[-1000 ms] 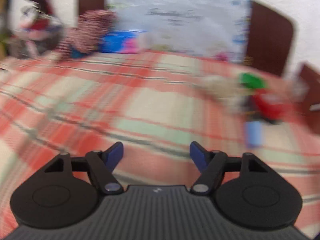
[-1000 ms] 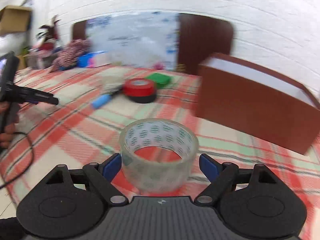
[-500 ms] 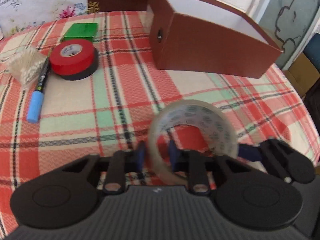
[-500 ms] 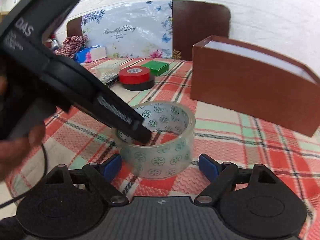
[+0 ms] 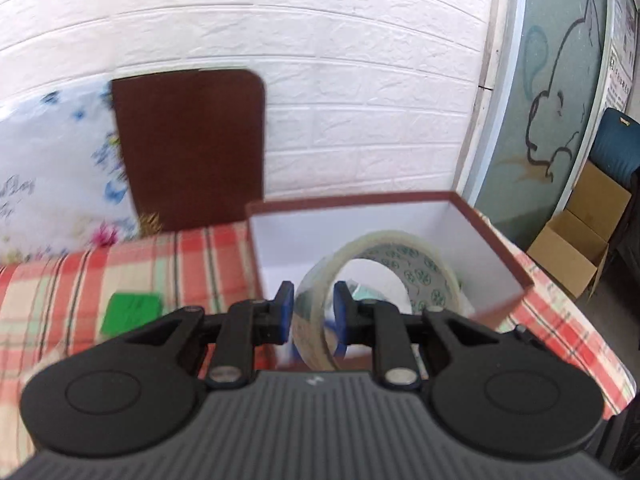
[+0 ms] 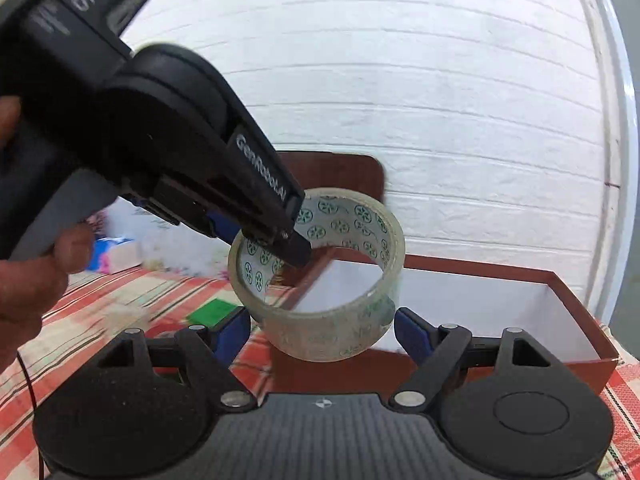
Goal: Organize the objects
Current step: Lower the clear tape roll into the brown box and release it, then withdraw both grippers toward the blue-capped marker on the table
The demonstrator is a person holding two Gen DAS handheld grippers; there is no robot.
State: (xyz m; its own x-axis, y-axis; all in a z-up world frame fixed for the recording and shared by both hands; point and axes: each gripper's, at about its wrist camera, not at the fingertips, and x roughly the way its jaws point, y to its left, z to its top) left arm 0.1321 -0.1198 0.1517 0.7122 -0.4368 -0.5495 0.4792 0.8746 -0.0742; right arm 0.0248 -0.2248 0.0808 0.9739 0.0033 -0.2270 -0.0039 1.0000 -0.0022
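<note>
Clear tape roll (image 5: 384,276) with green round logos on its inner face, held up in the air over the open brown box (image 5: 496,240). Box has white inside walls and sits on the table under a red, green and cream plaid cloth (image 5: 192,256).

Room: white brick-pattern wall (image 5: 320,60) behind, dark brown chair back (image 5: 188,148) against it, floral white sheet (image 5: 52,176) at left. The left wrist view alone shows a grey-green panel with a drawn cartoon outline (image 5: 560,92) at right, an open cardboard carton (image 5: 572,248) on the floor and a blue chair (image 5: 618,140).

Green flat item (image 5: 130,314) lies on the cloth left of the box, blurred in both views.

Left gripper (image 5: 310,308): jaws nearly closed, pinching the roll's wall, one blue pad inside the ring, one outside. The right wrist view shows this gripper from the side, a hand (image 6: 28,276) around its grip, "GenRobot.AI" printed along the finger and "DAS" on the body.

Right gripper (image 6: 322,330): jaws stand wide, blue pads on either side of the roll's lower part, just beside it; contact cannot be told, and the roll hangs from the left gripper. Only the right wrist view shows a blue and pink packet (image 6: 114,254) far left, blurred, and a thin black cable (image 6: 26,376) at the left edge.
</note>
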